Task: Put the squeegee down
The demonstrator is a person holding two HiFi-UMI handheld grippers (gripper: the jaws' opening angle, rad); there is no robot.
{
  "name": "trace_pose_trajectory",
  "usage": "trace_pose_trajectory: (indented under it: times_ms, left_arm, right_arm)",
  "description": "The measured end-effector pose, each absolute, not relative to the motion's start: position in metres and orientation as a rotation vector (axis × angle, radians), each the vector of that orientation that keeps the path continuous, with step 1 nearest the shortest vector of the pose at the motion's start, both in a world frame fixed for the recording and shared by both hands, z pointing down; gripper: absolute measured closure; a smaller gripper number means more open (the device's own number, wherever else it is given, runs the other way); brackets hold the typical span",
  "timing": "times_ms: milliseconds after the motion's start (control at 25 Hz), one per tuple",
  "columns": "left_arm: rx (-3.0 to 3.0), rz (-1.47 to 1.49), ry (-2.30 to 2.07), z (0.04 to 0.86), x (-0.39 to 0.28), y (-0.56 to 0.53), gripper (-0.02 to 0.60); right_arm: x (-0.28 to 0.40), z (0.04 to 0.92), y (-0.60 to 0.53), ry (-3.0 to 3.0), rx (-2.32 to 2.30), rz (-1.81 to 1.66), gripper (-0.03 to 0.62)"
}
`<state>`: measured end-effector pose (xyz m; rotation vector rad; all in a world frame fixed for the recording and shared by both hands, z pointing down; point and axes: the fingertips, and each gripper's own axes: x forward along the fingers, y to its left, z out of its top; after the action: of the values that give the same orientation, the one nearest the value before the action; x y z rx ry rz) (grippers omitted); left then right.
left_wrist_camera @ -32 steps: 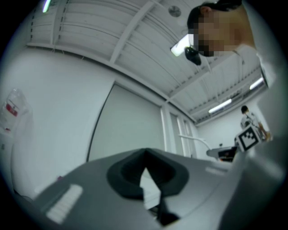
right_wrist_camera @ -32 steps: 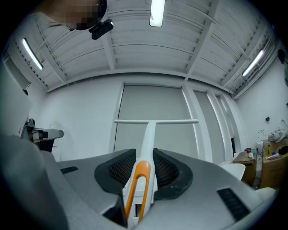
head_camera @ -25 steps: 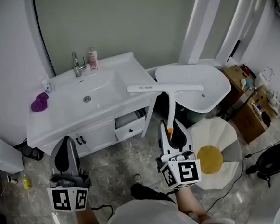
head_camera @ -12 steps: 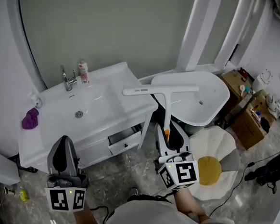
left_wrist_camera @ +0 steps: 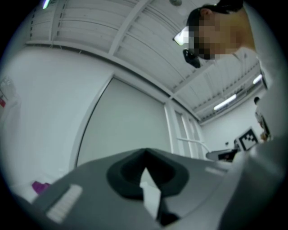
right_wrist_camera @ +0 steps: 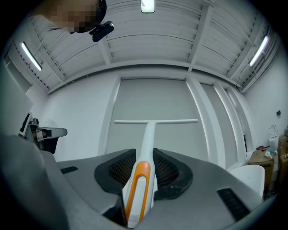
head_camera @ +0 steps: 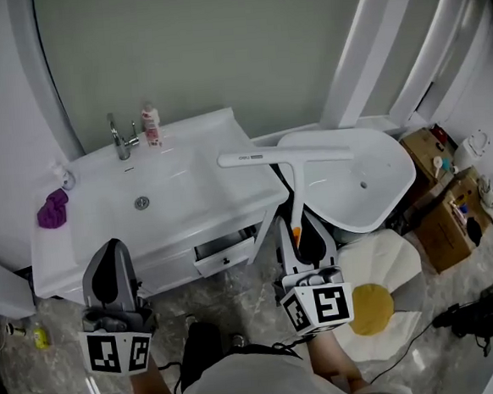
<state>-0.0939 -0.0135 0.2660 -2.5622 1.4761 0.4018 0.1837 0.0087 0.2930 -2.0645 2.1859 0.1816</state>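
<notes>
One squeegee (head_camera: 294,180) is up in the air and is not set down yet. Its long white blade sits above the right edge of the sink counter (head_camera: 187,196), beside the white tub (head_camera: 381,181). The right gripper (head_camera: 305,226) pinches the orange and white handle between its two fingers. The left gripper (head_camera: 108,249) holds nothing. Its fingertips are pressed together, out in front of the counter's front edge. The job looks only just begun. The squeegee needs a flat spot, maybe the counter, and then the fingers must let go.
</notes>
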Motion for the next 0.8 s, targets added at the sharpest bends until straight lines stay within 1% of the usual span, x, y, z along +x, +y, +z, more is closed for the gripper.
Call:
trace_pose_trajectory:
  times_ms: [200,480,800]
  left_arm:
    - [-2.587,0.377,1.487,0.275,-0.100,-0.048,0.575]
    - [-2.609,0.391,1.416,0.268,-0.105,-0.111,0.575]
    - [-2.628,0.407,1.367,0.264,-0.127,-0.188,0.574]
  right_arm:
    - [0.180,0.300,-0.021,2.181,-2.085,0.151,0.474]
    - [0.171,0.293,-0.074,2.137,-2.128,0.176,0.474]
    - [0.152,0.290,-0.141,2.088,-2.168,0.195,0.474]
